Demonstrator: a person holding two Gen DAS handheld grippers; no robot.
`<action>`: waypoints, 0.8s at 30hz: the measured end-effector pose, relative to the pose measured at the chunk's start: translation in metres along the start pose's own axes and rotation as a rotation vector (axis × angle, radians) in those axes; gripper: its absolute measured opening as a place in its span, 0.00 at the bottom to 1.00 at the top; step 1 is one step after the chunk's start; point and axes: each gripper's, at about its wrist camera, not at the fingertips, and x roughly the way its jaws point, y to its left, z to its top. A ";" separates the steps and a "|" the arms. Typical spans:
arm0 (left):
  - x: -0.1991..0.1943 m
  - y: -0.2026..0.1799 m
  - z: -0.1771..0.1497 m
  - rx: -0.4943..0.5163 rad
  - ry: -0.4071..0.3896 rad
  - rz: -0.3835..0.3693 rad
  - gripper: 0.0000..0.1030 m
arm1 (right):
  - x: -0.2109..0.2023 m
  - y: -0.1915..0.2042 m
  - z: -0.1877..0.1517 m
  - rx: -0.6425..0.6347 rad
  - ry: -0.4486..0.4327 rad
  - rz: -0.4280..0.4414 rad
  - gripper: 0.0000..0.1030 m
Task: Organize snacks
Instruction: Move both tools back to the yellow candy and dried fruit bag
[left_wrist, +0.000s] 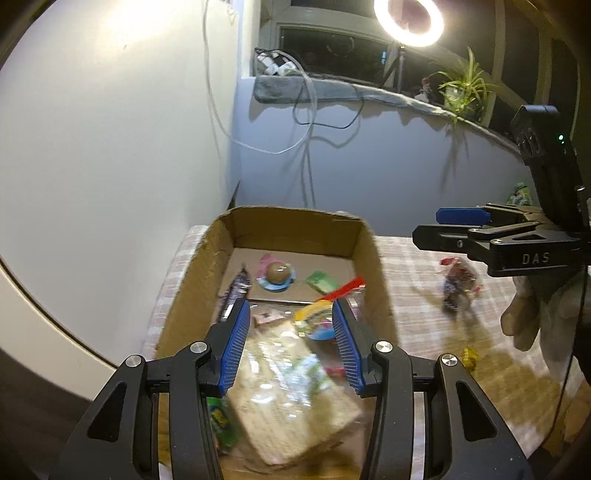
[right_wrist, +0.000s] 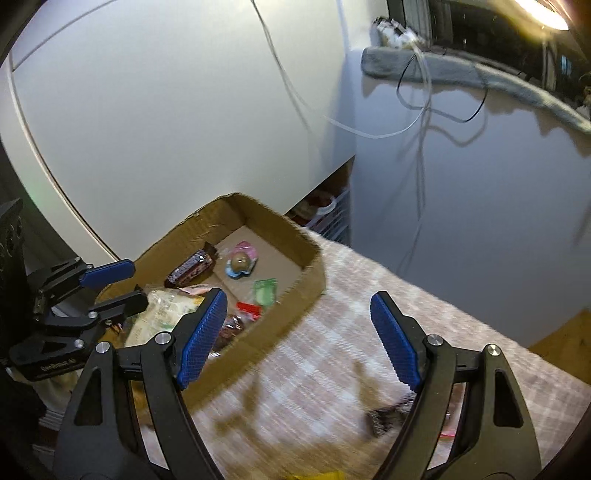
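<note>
A: Where is the cracker packet (left_wrist: 295, 391)?

B: Inside the cardboard box (left_wrist: 207, 266), at its near end. It lies flat in clear wrap, its long axis slanting from the box's near right corner toward the far left wall. Beyond it lie a chocolate bar (right_wrist: 192, 266), a round brown sweet on a blue-and-pink wrapper (left_wrist: 277, 275) and a green sachet (left_wrist: 320, 281).

A: And the left gripper (left_wrist: 291, 339)?

B: It hangs over the packet, jaws partly open. The blue pads (left_wrist: 234, 350) stand on either side of the packet, but blur hides whether they touch it.

A: The right gripper (right_wrist: 299, 336)?

B: Wide open, empty, above the checked tablecloth (right_wrist: 332, 350) just right of the box. A gloved hand (left_wrist: 535, 314) holds it. A dark wrapped snack (left_wrist: 460, 286) lies on the cloth beyond, a small yellow one (left_wrist: 470, 356) nearer.

A: The room?

B: White wall behind, loose cables (left_wrist: 306, 122) hanging from a grey-padded sill (left_wrist: 332, 90), a ring light (left_wrist: 408, 20) and a potted plant (left_wrist: 463, 85).
</note>
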 end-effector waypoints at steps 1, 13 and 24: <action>-0.001 -0.003 0.000 0.004 -0.003 -0.005 0.44 | -0.006 -0.003 -0.002 -0.003 -0.007 -0.005 0.80; -0.020 -0.073 -0.016 0.091 -0.017 -0.142 0.44 | -0.045 -0.069 -0.041 0.075 0.065 -0.056 0.80; 0.013 -0.138 -0.046 0.182 0.100 -0.271 0.44 | -0.034 -0.112 -0.067 0.179 0.130 -0.051 0.80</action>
